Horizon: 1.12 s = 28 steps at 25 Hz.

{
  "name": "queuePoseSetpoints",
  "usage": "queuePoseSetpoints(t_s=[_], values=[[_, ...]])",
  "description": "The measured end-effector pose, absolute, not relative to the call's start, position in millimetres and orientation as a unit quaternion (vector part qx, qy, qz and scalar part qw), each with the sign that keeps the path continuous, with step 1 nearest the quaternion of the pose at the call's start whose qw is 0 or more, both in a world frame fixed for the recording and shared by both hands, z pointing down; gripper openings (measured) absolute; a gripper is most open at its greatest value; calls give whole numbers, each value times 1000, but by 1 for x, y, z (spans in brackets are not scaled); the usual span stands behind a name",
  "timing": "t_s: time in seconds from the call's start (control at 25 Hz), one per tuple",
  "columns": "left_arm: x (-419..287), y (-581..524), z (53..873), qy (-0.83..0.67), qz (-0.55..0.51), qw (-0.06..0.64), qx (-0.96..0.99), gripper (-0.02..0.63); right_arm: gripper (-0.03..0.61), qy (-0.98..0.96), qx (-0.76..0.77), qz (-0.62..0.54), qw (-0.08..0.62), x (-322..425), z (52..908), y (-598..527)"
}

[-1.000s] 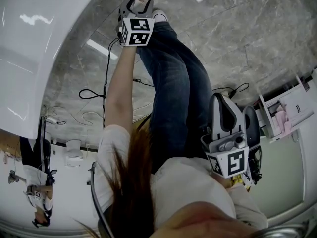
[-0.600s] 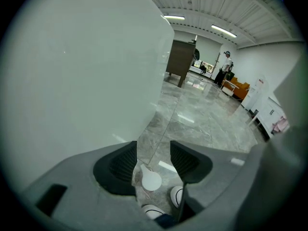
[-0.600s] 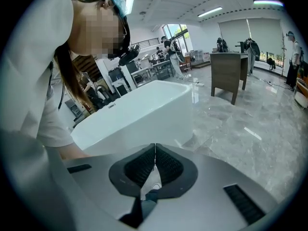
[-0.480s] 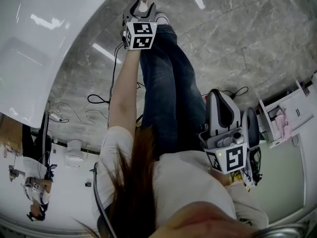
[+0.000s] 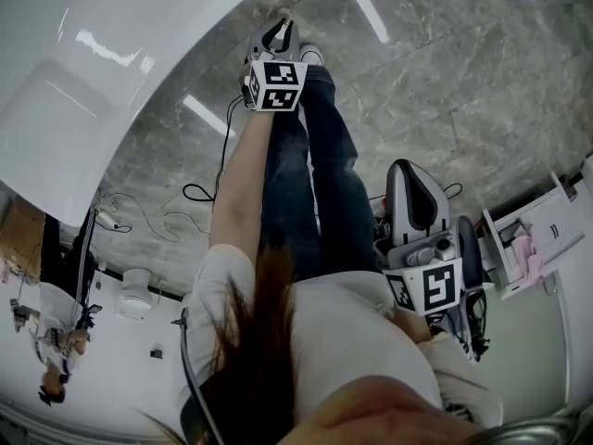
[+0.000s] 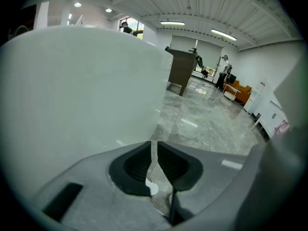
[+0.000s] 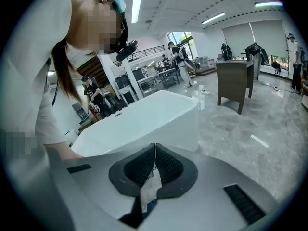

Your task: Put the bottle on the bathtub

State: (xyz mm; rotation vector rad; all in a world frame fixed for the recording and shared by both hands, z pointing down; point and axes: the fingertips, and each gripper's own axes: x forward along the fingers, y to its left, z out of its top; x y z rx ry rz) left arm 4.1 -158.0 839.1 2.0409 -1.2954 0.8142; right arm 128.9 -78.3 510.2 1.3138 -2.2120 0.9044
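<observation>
Left tool [image 6: 153, 143]: jaws just closing, now nearly together, nothing between. Right tool [image 7: 154, 146]: jaws together, empty. White bathtub [image 6: 72, 90] just beside left tool. Bottle place, axis: cannot tell.

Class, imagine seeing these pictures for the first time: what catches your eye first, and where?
The big white bathtub fills the head view's upper left and looms across the left gripper view. In the middle, the person's blue jeans stretch over grey marble floor, with the right hand-held gripper and its marker cube at the right.
</observation>
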Motion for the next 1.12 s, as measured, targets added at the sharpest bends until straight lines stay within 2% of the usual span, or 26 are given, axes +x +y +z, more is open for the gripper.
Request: queuePoseSetpoints(t_s=[0.16, 0.44, 1.12], values=[[4, -169, 822, -500, 289, 284, 765, 17, 14, -799, 461, 325, 211, 128, 510, -79], [13, -188, 772, -506, 220, 258, 793, 14, 14, -804, 445, 322, 227, 131, 519, -82], [-32, -206, 651, -533, 136, 170, 818, 14, 14, -823, 401, 314, 253, 113, 537, -82]])
